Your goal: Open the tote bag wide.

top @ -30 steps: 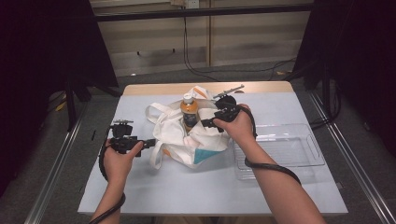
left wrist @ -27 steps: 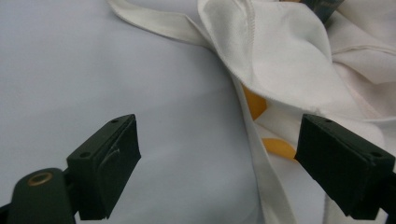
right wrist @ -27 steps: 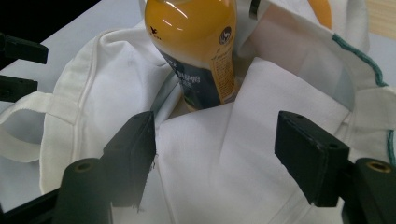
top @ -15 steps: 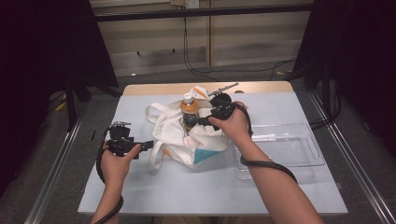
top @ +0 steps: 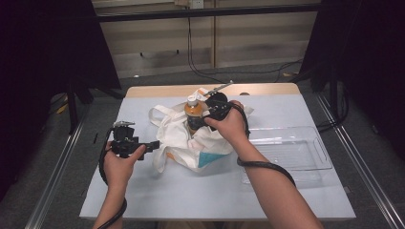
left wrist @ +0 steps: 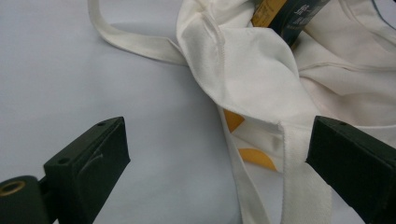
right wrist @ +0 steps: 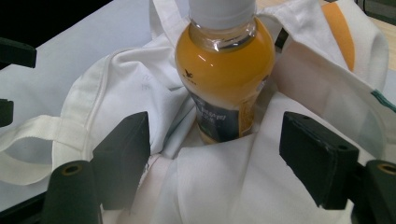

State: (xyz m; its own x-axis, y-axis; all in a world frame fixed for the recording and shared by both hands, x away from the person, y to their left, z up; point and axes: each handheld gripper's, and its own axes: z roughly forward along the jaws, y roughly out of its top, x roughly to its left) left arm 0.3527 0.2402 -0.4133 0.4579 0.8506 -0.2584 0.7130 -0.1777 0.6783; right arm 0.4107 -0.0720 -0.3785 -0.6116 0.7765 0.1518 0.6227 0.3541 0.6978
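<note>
The right gripper (right wrist: 212, 154) gapes wide at the orange drink bottle (right wrist: 224, 74) standing in the white tote bag (right wrist: 121, 93). The left gripper (left wrist: 219, 158), also wide, holds nothing near the strap (left wrist: 299, 177). Loose cloth could snag a jaw and tip the bottle.

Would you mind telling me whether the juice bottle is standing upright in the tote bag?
Upright: the juice bottle stands in the tote bag, white cap on top, cloth around its base.
</note>
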